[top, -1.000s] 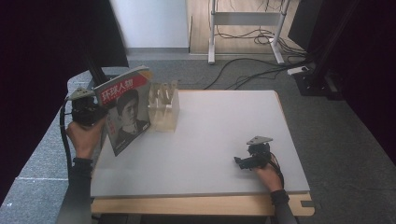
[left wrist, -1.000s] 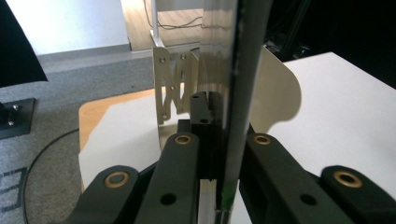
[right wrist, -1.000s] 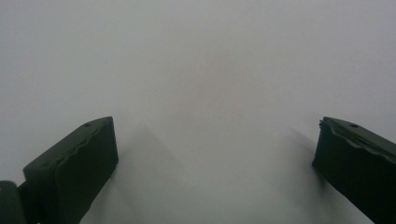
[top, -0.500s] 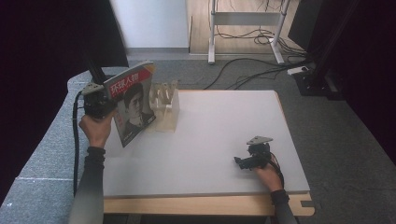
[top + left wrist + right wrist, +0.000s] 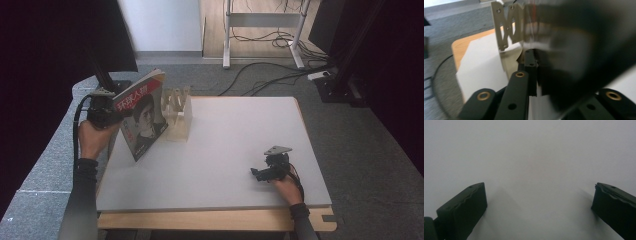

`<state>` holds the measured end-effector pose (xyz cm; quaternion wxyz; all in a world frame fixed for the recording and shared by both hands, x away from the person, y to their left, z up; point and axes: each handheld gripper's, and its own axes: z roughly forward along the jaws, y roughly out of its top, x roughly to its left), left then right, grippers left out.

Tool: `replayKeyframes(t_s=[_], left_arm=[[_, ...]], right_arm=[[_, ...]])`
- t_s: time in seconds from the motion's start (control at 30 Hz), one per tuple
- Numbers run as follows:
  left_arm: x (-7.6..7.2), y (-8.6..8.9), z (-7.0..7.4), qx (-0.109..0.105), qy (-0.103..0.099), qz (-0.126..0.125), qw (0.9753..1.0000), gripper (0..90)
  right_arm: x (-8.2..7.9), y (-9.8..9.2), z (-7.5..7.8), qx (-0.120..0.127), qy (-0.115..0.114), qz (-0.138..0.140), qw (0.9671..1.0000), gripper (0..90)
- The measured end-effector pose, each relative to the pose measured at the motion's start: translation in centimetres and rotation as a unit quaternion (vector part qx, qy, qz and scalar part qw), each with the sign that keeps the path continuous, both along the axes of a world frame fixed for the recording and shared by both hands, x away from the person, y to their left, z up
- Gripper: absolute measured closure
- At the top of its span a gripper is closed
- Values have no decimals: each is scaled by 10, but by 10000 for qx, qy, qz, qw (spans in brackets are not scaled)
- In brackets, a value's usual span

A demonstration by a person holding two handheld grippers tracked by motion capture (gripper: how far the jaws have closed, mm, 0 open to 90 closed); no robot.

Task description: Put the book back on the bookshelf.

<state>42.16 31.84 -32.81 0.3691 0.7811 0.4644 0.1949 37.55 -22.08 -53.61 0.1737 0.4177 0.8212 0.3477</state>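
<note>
A magazine (image 5: pixel 141 116) with a red title strip and a portrait on its cover stands tilted in the air over the table's left edge. My left gripper (image 5: pixel 106 111) is shut on its spine side, and in the left gripper view the dark blurred magazine (image 5: pixel 579 47) sits clamped between the jaws. Just to its right stands a pale wooden slotted rack (image 5: pixel 177 114), seen too as the rack (image 5: pixel 507 23) beyond the jaws. My right gripper (image 5: pixel 256 173) rests low on the white table (image 5: pixel 240 130) near the front right, open, with bare tabletop between its fingers (image 5: pixel 464 207).
A dark monitor on a stand rises behind the table's left corner (image 5: pixel 107 45). Cables and a power strip (image 5: pixel 320 75) lie on the floor beyond the far edge. The wooden front edge (image 5: pixel 215 220) of the table runs below the white top.
My left gripper has carried the magazine up and away from me, closer to the rack, and the cover now stands more upright. The right gripper has stayed put.
</note>
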Motion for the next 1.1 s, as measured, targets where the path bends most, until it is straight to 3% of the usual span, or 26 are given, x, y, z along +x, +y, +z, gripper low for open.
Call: replayKeyframes(t_s=[0.07,0.13,0.37,0.57,0.73,0.83,0.9,1.0,1.1], left_arm=[[-1,1,-1,-68,-193,69,9998,870],[-1,3,-5,-320,-350,223,9986,873],[9,-1,-13,-593,-649,466,9950,872],[18,-5,-23,-476,-717,554,9947,869],[19,0,-28,-222,-723,636,9951,843],[19,4,-29,-336,-770,642,9944,737],[19,4,-29,-283,-819,668,9940,635],[19,5,-31,-235,-790,656,9944,510],[18,8,-33,-349,-754,647,9944,402]], right_arm=[[0,0,0,4,-3,-13,10000,0],[0,0,0,6,-7,-14,10000,0],[0,0,0,7,-8,-12,10000,0],[0,0,0,5,-14,-8,10000,0],[0,0,0,7,-6,-6,10000,0],[0,0,0,9,-3,-10,10000,0],[0,0,0,5,4,-7,10000,0],[0,0,0,1,-5,-8,10000,0],[0,0,0,0,-6,-9,10000,0]])
